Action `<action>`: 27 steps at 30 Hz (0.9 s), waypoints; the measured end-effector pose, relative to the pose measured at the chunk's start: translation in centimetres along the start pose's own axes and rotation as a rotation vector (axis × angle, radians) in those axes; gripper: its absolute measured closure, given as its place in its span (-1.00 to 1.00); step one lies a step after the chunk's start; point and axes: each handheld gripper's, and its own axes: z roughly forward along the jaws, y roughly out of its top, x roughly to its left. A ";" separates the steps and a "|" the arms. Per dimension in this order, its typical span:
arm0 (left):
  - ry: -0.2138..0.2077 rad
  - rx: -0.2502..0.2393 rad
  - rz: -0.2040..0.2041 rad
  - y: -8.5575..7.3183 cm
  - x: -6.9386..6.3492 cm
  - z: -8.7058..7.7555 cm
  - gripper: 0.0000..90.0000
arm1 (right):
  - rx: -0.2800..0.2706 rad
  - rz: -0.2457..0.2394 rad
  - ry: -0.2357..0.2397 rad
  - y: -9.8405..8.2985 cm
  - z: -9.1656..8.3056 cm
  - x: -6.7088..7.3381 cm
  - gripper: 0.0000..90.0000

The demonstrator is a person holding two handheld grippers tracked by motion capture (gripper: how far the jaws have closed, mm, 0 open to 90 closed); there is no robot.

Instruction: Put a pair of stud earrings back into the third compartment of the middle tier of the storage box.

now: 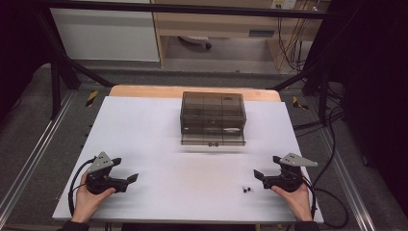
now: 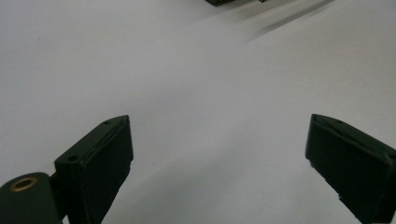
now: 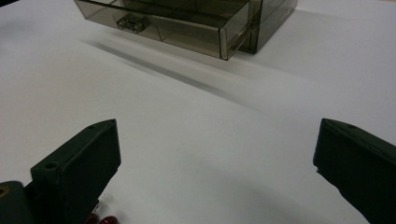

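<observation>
Altogether, two grippers, one box and two small dark items sit on the white table (image 1: 159, 144). Each gripper is held in one of the person's hands near the front edge. The left gripper (image 1: 126, 169) rests at the front left with its jaws spread wide and nothing between them; in the left gripper view only bare table lies between its pads. The right gripper (image 1: 267, 166) rests at the front right, its jaws also wide apart and holding nothing.

Just beside the right gripper, toward the middle of the table, lie the two small dark items (image 1: 247, 189), close together; the right gripper view shows them as reddish pieces (image 3: 106, 219) by its lower jaw.

One smoky clear box (image 1: 213, 113) stands at the back centre, well apart from both grippers. Its single drawer (image 3: 163, 25) is pulled partly out, divided into compartments; I cannot tell what lies inside them.
</observation>
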 end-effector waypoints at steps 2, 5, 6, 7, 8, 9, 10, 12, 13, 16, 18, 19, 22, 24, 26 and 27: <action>-0.002 0.001 0.002 0.0 0.0 0.0 -0.84 | -0.001 0.009 0.003 -0.1 -0.1 0.0 -0.97; 0.004 0.006 0.012 0.0 -0.1 0.0 -0.83 | 0.003 0.007 0.004 -0.2 -0.2 0.0 -0.97; 0.000 0.006 0.006 0.0 -0.1 0.0 -0.83 | 0.006 0.010 0.004 -0.3 -0.3 0.0 -0.97; -0.001 0.010 0.006 -0.2 -0.1 0.0 -0.83 | 0.012 0.011 0.006 -0.4 -0.4 0.0 -0.97; -0.001 0.010 0.006 -0.2 -0.1 0.0 -0.83 | 0.017 0.011 0.010 -0.4 -0.4 0.0 -0.97; 0.000 0.013 0.004 -0.2 -0.1 0.0 -0.84 | 0.020 0.011 0.010 -0.5 -0.4 0.1 -0.97; 0.001 0.013 0.002 -0.3 -0.1 0.0 -0.84 | 0.028 0.011 0.009 -0.5 -0.5 0.1 -0.96; 0.001 0.018 0.000 -0.4 -0.2 0.1 -0.84 | 0.044 0.015 0.020 -0.7 -0.5 0.2 -0.96; 0.001 0.021 -0.003 -0.5 -0.2 0.1 -0.84 | 0.051 0.017 0.023 -0.7 -0.5 0.3 -0.96; -0.002 0.028 -0.003 -0.7 -0.3 0.1 -0.84 | 0.065 0.017 0.030 -0.9 -0.5 0.5 -0.96; 0.001 0.026 -0.008 -0.8 -0.3 0.0 -0.84 | 0.072 0.015 0.037 -1.0 -0.5 0.6 -0.95; 0.001 0.026 -0.008 -0.8 -0.3 0.0 -0.84 | 0.077 0.012 0.040 -1.0 -0.5 0.7 -0.95; 0.004 0.015 -0.012 -0.8 -0.2 0.0 -0.84 | 0.093 -0.003 0.049 -1.3 -0.6 1.1 -0.91; 0.005 0.018 -0.011 -0.9 -0.3 0.0 -0.84 | 0.101 -0.016 0.057 -1.4 -0.5 1.4 -0.88; 0.004 0.021 -0.011 -0.9 -0.3 0.0 -0.84 | 0.118 -0.025 0.066 -1.5 -0.4 1.7 -0.86; 0.005 0.023 -0.011 -0.9 -0.3 0.0 -0.84 | 0.131 -0.034 0.073 -1.5 -0.3 1.8 -0.85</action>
